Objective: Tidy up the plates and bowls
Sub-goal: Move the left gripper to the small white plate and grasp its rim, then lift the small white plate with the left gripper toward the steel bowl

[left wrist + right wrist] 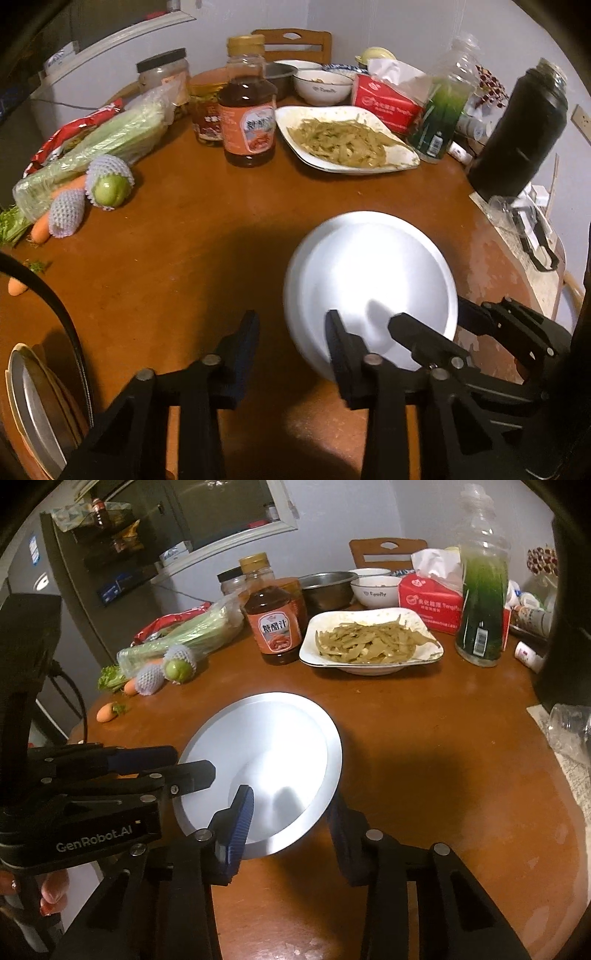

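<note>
A round silver metal plate point(369, 280) point(266, 760) is near the table's front edge, tilted up. My right gripper point(291, 823) has its jaws around the plate's near rim, one finger point(240, 819) above it, one below; it also shows in the left wrist view point(436, 332). My left gripper point(291, 343) is open and empty just left of the plate; it also shows in the right wrist view point(173, 768). A square white plate of food point(343, 142) point(373, 640) sits mid-table. White bowls point(323, 86) point(373, 589) and a steel bowl point(327, 587) stand behind it.
A sauce bottle point(249, 110), jars point(164, 75), bagged celery point(99, 147), netted fruit point(109, 182) and carrots point(40, 229) lie left. A tissue box point(384, 99), green bottle point(443, 110) and black flask point(521, 133) stand right. More plates point(37, 410) are stacked at the lower left.
</note>
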Demonstrator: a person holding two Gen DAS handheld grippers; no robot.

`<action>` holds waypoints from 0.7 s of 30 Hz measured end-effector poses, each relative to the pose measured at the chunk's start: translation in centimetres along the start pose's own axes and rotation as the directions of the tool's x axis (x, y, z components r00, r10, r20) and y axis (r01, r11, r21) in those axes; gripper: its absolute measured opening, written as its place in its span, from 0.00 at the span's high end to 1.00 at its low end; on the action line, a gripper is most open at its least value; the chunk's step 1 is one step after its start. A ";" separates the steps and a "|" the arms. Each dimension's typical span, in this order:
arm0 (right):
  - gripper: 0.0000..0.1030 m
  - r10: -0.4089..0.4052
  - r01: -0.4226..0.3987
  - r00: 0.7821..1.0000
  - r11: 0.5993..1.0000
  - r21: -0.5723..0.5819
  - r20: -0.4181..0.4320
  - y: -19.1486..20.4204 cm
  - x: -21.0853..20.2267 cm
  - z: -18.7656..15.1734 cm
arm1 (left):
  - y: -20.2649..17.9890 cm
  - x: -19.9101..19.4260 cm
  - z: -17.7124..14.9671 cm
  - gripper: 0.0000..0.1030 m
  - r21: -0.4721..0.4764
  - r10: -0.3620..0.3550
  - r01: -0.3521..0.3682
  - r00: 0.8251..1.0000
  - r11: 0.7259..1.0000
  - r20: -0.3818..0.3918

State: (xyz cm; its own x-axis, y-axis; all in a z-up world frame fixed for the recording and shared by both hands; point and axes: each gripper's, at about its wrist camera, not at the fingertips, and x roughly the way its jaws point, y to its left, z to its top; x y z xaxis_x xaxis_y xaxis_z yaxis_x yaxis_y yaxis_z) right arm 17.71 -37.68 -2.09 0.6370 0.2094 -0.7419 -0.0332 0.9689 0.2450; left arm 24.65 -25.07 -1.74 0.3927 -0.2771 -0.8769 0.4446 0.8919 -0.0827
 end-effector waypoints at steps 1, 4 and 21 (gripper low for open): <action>0.64 0.003 -0.003 1.000 1.000 -0.003 0.000 0.1 0.0 0.0 | -0.1 0.0 -0.1 0.71 0.002 -0.013 0.013 1.000 1.000 -0.003; 0.68 0.022 -0.022 1.000 1.000 -0.002 -0.001 0.4 -0.2 0.1 | -0.1 -0.2 -0.2 0.71 0.012 -0.009 0.009 1.000 1.000 0.005; 0.68 0.027 -0.026 0.999 0.999 -0.042 0.040 3.7 -2.7 0.3 | 1.2 -5.1 -1.8 0.72 0.001 0.001 -0.001 0.994 1.000 0.106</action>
State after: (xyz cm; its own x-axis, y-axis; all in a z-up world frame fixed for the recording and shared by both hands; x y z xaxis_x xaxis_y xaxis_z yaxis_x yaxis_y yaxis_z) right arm 16.14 -34.75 1.01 0.6658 0.2304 -0.7097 -0.0820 0.9680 0.2373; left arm 21.75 -21.92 1.81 0.4763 -0.3130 -0.8217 0.4454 0.8916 -0.0814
